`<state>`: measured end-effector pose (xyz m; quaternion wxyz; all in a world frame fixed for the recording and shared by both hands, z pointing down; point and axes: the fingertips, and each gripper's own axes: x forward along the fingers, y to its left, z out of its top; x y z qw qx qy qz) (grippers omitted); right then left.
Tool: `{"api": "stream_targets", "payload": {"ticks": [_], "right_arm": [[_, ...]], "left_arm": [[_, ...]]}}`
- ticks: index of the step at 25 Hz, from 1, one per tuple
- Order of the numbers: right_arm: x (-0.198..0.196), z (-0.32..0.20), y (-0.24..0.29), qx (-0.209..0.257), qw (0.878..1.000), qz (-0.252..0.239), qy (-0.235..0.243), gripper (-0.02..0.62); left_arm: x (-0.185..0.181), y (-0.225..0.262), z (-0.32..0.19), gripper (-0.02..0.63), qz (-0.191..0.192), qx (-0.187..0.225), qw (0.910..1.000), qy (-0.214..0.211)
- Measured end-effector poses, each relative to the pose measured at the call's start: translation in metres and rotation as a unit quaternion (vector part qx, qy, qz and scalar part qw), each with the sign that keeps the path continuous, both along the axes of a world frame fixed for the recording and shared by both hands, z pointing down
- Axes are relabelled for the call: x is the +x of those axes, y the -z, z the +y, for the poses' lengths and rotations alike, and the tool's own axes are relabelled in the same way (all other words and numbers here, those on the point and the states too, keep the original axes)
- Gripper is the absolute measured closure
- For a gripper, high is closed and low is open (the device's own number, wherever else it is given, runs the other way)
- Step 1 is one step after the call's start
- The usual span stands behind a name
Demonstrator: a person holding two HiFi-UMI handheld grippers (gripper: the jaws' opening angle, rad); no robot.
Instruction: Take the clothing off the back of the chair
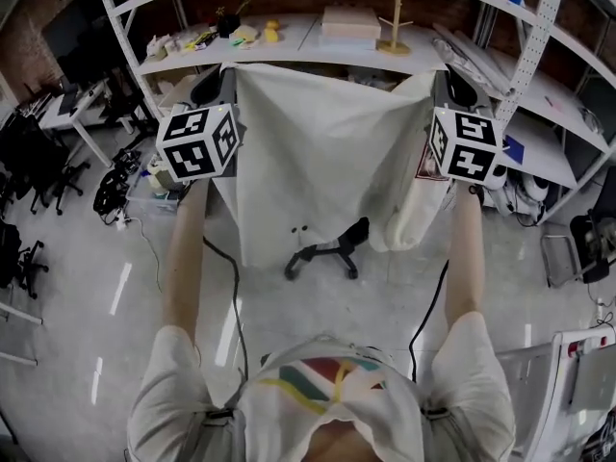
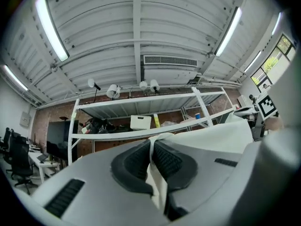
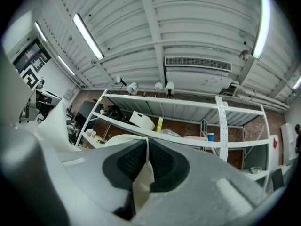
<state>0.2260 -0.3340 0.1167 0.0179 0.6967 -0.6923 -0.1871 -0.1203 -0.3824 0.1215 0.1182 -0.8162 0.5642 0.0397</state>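
A white garment [image 1: 318, 152] hangs spread out between my two raised grippers, in front of the shelves. My left gripper [image 1: 214, 87] is shut on its upper left corner, and white cloth [image 2: 157, 185] is pinched between the dark pads [image 2: 134, 161]. My right gripper [image 1: 460, 89] is shut on the upper right corner, with a fold of cloth [image 3: 141, 185] caught between its pads [image 3: 162, 161]. Below the garment's hem shows the chair's black wheeled base [image 1: 327, 250]. The chair's back and seat are hidden behind the cloth.
A white shelving unit [image 1: 318, 51] stands right behind, holding boxes and a wooden stand [image 1: 393, 17]. Black office chairs [image 1: 29, 166] and desks are at the far left. Cables trail on the glossy floor [image 1: 144, 258]. A white cart [image 1: 577, 373] sits at the lower right.
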Motion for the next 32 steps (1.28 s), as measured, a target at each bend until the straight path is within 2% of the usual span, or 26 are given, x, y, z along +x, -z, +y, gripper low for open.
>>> {"api": "stream_targets", "payload": {"ticks": [5, 7, 10, 11, 15, 19, 25, 32], "right_arm": [[-0.012, 0.012, 0.072, 0.058, 0.998, 0.028, 0.01, 0.584], [-0.018, 0.02, 0.104, 0.083, 0.996, 0.034, 0.013, 0.584], [-0.033, 0.042, 0.152, 0.122, 0.991, 0.048, 0.018, 0.584], [-0.038, 0.05, 0.169, 0.138, 0.989, 0.054, 0.021, 0.584], [-0.058, 0.08, 0.234, 0.199, 0.977, 0.074, 0.03, 0.584], [-0.077, 0.104, 0.282, 0.235, 0.967, 0.089, 0.036, 0.584], [-0.088, 0.134, 0.313, 0.266, 0.959, 0.077, 0.055, 0.584], [-0.077, 0.143, 0.298, 0.264, 0.96, 0.064, 0.066, 0.584]], "left_arm": [[0.021, 0.077, 0.007, 0.588, -0.012, 0.039, 0.9991, -0.013], [0.024, 0.11, 0.012, 0.588, 0.01, 0.049, 0.9983, -0.03], [0.032, 0.155, 0.027, 0.588, 0.071, 0.045, 0.9916, -0.098], [0.034, 0.171, 0.033, 0.588, 0.08, 0.05, 0.9894, -0.11], [0.04, 0.226, 0.055, 0.588, 0.077, 0.097, 0.987, -0.102], [0.041, 0.266, 0.075, 0.588, 0.08, 0.124, 0.9834, -0.106], [0.041, 0.298, 0.11, 0.588, 0.064, 0.148, 0.9806, -0.111], [0.046, 0.29, 0.13, 0.588, 0.048, 0.15, 0.9821, -0.103]]}}
